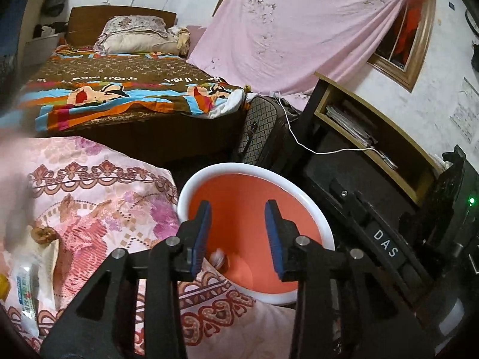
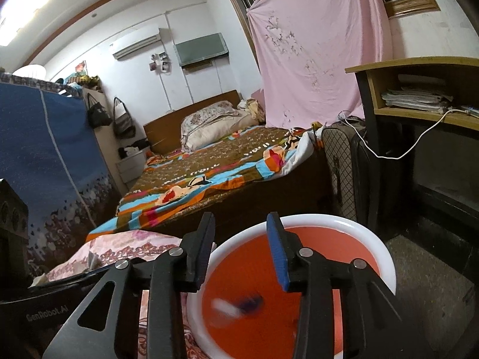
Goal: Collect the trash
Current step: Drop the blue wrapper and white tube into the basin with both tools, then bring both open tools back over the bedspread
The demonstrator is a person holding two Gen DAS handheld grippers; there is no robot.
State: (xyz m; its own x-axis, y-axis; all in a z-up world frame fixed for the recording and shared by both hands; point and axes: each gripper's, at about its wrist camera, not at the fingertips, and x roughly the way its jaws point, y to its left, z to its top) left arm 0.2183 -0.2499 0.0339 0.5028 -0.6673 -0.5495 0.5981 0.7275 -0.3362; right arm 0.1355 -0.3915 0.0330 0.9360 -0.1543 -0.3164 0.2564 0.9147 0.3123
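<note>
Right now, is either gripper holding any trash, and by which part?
Nothing is held. The left gripper and right gripper are both open over the orange bin; a blurred piece shows inside it.

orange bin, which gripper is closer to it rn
Too close to call. The left gripper hangs open over the orange bin mouth from the floral-bedding side; the right gripper is also open above the bin, with a blurred piece of trash inside.

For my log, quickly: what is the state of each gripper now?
Left gripper: open, holding nothing, over the bin.
Right gripper: open, holding nothing; a blurred piece of trash is inside the bin below it.
</note>
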